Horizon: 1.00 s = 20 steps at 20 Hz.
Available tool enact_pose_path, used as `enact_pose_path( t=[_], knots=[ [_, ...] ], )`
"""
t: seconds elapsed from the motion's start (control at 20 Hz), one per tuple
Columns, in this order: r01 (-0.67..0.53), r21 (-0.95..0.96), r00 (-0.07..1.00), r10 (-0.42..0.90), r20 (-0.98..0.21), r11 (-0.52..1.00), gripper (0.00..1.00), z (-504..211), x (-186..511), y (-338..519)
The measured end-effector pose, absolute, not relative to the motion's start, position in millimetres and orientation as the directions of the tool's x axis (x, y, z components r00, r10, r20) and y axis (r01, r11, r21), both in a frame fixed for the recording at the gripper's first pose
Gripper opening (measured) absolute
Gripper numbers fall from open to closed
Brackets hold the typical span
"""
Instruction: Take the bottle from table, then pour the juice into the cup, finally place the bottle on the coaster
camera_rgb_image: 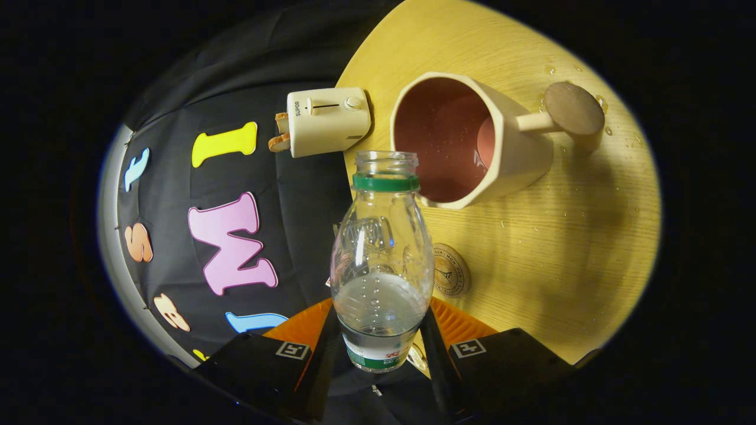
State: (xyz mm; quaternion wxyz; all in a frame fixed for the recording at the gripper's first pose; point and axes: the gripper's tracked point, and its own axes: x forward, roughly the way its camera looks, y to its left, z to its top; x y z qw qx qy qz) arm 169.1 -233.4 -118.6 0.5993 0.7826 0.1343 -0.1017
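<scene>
A clear plastic bottle (381,254) with a green neck ring and no cap sits between the fingers of my gripper (381,333), which is shut on its lower body. Clear liquid fills its lower part. It is tipped over relative to the table, and its open mouth lies just short of the rim of the cup (520,153). The cup is cream outside and pink inside, has a rod handle ending in a round brown disc (573,109), and holds a little liquid. A round wooden coaster (453,270) lies on the table, partly hidden behind the bottle.
The light wooden table (555,254) carries scattered water drops around the cup. A cream toaster (326,121) with bread slices in it stands at the table's edge, beyond the bottle's mouth. The black cloth wall lies past that edge.
</scene>
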Motion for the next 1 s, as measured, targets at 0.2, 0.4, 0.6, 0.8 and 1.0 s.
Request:
enact_pose_path(
  t=[0.2, 0.4, 0.6, 0.8, 1.0],
  knots=[
    [0.331, 0.900, 0.944, 0.090, -0.319, -0.283, 0.72, -119, 167, -238],
    [0.327, 0.889, 0.945, 0.089, -0.316, -0.321, 0.72, -118, 167, -242],
    [0.318, 0.874, 0.947, 0.083, -0.310, -0.366, 0.72, -114, 169, -247],
    [0.311, 0.864, 0.949, 0.078, -0.306, -0.397, 0.72, -113, 170, -248],
    [0.304, 0.855, 0.951, 0.075, -0.301, -0.419, 0.72, -111, 170, -249]
  ],
)
